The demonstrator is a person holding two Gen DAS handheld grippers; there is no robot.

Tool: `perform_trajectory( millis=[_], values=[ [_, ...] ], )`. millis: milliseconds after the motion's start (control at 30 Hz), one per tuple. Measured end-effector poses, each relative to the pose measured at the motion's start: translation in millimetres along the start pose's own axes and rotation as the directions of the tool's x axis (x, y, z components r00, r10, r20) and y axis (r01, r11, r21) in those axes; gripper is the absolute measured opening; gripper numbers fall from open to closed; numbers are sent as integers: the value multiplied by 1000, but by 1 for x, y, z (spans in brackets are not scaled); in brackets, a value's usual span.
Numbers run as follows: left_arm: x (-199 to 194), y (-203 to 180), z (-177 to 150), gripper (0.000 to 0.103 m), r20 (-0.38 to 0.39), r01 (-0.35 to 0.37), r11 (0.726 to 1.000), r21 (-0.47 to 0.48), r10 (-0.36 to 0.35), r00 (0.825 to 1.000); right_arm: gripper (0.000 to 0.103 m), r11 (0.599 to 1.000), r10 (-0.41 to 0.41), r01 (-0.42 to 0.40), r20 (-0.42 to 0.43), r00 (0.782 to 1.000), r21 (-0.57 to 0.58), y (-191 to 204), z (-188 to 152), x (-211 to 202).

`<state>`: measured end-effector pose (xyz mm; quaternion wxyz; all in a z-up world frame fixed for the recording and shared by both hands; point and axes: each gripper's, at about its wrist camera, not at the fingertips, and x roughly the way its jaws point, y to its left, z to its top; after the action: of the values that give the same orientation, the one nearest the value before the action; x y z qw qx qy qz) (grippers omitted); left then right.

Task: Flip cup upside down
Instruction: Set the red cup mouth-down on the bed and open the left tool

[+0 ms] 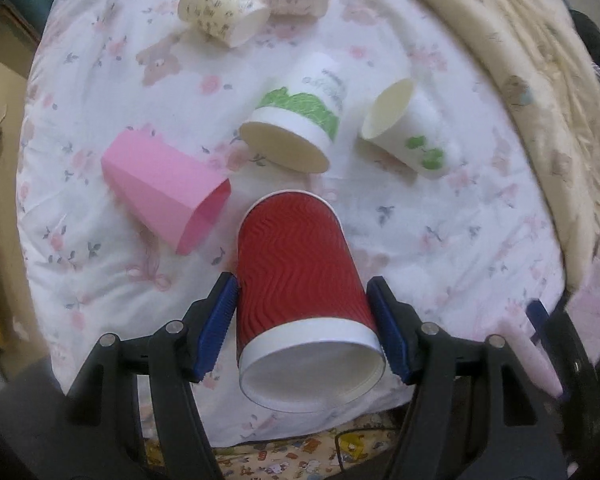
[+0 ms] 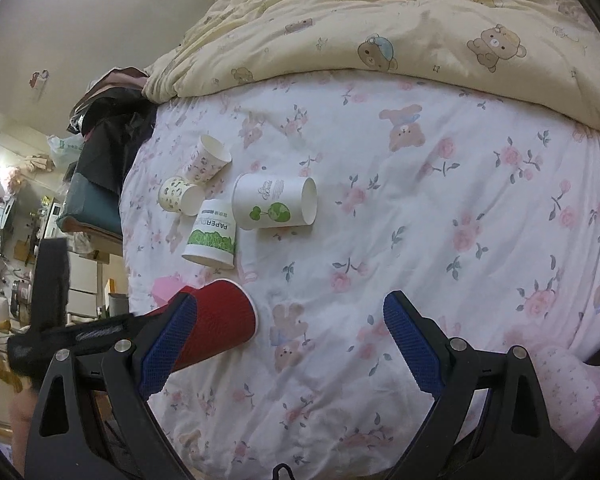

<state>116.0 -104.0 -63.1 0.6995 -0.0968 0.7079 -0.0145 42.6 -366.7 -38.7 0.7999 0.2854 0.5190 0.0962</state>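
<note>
We see the red cup (image 1: 304, 280) lying with its long axis running away from the left gripper (image 1: 302, 312), white base nearest the camera and open rim pointing toward the green-banded cup (image 1: 296, 120); the blue pads (image 1: 220, 328) press both ribbed sides, so the jaws are closed on it. The right gripper (image 2: 288, 344) stands wide apart and empty beside the red cup, over the floral sheet (image 2: 460, 240). We judge that upending means swinging the rim downward.

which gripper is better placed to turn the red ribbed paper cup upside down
Left. The left gripper already has its blue pads against both sides of the red ribbed paper cup, which points away along the fingers. The right gripper is open over bare floral bedsheet, holding nothing.
</note>
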Motion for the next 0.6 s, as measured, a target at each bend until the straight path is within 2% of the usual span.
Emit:
perform_trajectory(
  millis=[333,533,567,600],
  values=[
    [8,-3,21,63,42,-36,999,-19,37,998,97,1000,17,-17,-11,1000,8,1,1,1],
    [5,1,24,63,67,-20,999,-29,22,998,97,1000,8,-8,-17,1000,-6,4,1,4],
    [5,2,24,64,72,-17,1000,-26,18,997,97,1000,9,-9,-20,1000,-7,4,1,5],
    [5,2,23,71,74,-18,1000,-21,20,997,97,1000,13,-13,-23,1000,-7,4,0,6]
  ],
)
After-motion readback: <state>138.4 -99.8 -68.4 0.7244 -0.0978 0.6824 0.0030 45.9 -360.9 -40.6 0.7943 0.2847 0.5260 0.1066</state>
